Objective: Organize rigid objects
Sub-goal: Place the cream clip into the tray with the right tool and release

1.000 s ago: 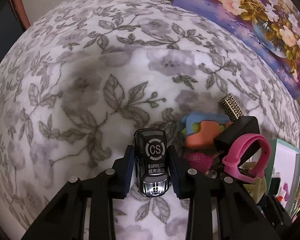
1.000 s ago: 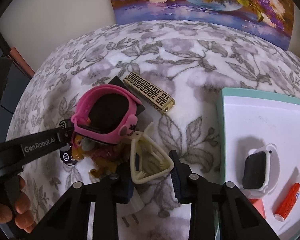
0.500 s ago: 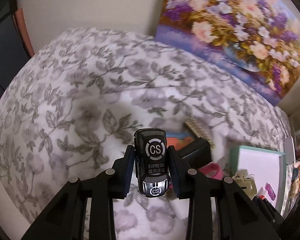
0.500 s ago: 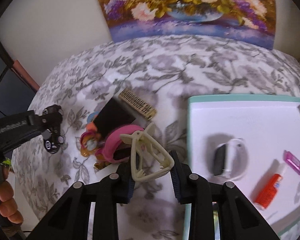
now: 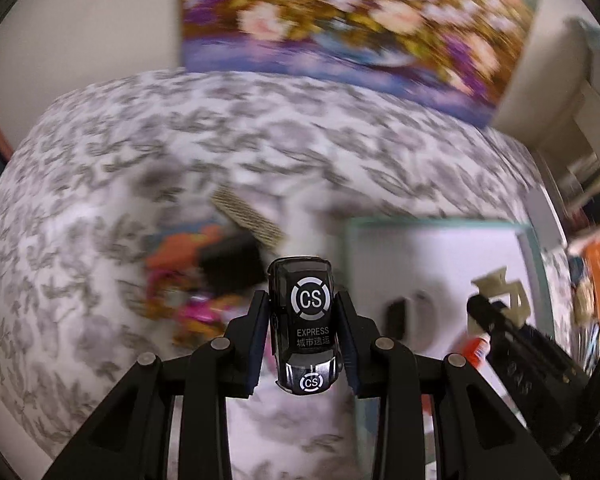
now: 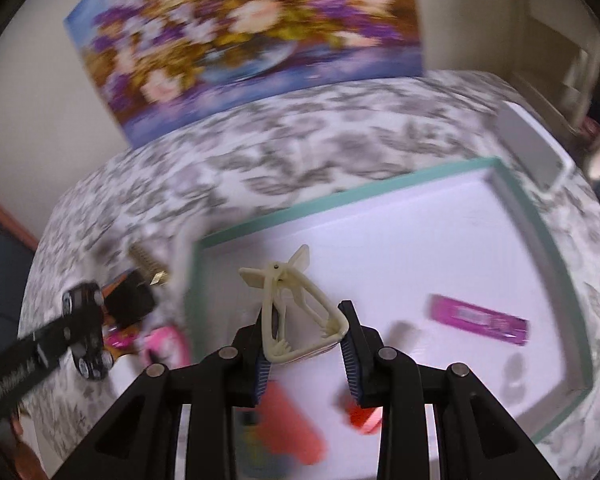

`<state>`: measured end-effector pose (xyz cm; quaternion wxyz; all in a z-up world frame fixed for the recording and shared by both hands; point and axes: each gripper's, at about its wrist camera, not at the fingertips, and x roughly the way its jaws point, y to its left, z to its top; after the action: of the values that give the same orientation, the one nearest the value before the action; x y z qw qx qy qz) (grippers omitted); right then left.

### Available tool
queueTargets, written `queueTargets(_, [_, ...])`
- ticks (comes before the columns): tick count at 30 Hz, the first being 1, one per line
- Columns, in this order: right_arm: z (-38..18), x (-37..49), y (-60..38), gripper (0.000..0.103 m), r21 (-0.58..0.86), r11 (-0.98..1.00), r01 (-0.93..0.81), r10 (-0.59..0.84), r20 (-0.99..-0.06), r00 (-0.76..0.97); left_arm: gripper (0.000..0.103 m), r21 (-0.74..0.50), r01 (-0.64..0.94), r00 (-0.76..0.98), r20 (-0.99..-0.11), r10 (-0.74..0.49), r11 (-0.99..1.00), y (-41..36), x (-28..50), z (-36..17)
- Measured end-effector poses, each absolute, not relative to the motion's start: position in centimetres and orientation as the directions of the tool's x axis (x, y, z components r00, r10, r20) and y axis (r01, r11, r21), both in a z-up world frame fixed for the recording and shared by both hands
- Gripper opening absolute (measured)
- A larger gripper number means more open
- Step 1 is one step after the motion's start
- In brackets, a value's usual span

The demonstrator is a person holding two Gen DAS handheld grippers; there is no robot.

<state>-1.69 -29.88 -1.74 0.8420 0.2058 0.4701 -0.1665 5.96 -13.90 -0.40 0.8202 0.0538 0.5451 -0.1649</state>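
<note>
- Centrally, left gripper (image 5: 303,344) fingers clamp a black toy car (image 5: 305,325).
- Right gripper (image 6: 305,344) fingers pinch a cream hair clip (image 6: 296,306) above the teal-rimmed tray (image 6: 340,196).

Grey leaf-print white blanket (image 6: 300,152) covers the surface; a teal-rimmed white tray (image 6: 548,240) sits on it; beside that, a blurry toy pile (image 5: 204,280) and gold patterned bar (image 5: 248,216).

Cream wall (image 5: 80,20); floral painting (image 6: 252,28); leaf-print blanket (image 5: 300,128).
</note>
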Motion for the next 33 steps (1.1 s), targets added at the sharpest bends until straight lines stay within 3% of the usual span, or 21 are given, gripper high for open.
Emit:
queueTargets(15, [-2.4, -7.1, -38.4, 0.033, 0.165, 0.748, 0.643, -0.2, -0.867, 0.456, 0.035, -0.049, 0.526, 0.304, -0.922, -0.242, 0.849, -23.0, 0.5, -2.4])
queueTargets(29, [-3.4, -6.6, -37.9, 0.033, 0.145, 0.766, 0.626, -0.18, -0.887, 0.425, 0.035, -0.039, 0.52, 0.284, -0.934, -0.215, 0.853, -23.1, 1.1, -3.1])
queueTargets(33, [-3.3, -6.7, -37.9, 0.037, 0.161, 0.762, 0.627, -0.177, -0.88, 0.44, 0.048, -0.037, 0.521, 0.288, -0.933, -0.216, 0.853, -23.1, 1.1, -2.8])
